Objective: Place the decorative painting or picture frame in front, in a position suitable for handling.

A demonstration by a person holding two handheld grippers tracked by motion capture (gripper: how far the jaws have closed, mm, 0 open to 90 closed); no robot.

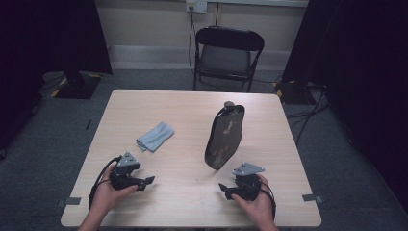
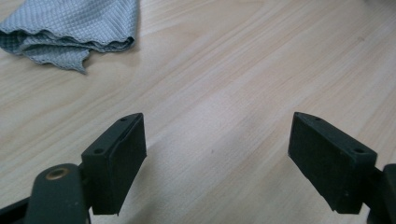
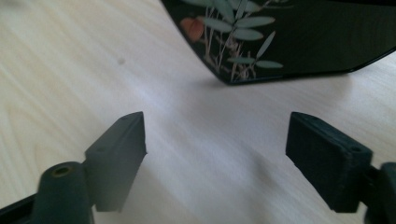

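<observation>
A crumpled light blue-grey cloth [image 1: 155, 136] lies on the wooden table [image 1: 192, 115], left of centre; in the left gripper view the cloth [image 2: 70, 28] sits at the top left. A black lacquered tray [image 1: 224, 136] painted with leaves and an orange fruit stands tilted right of centre; its lower corner [image 3: 280, 42] shows just beyond the right jaws. My left gripper [image 1: 146, 182] rests low near the front left, open and empty [image 2: 217, 158]. My right gripper [image 1: 223, 189] sits near the front right, just below the tray, open with bare table between its jaws [image 3: 217, 158].
A black folding chair [image 1: 227, 57] stands behind the table's far edge. Dark curtains hang at both sides, and cables run over the grey floor at the right. Bare tabletop lies between the two grippers.
</observation>
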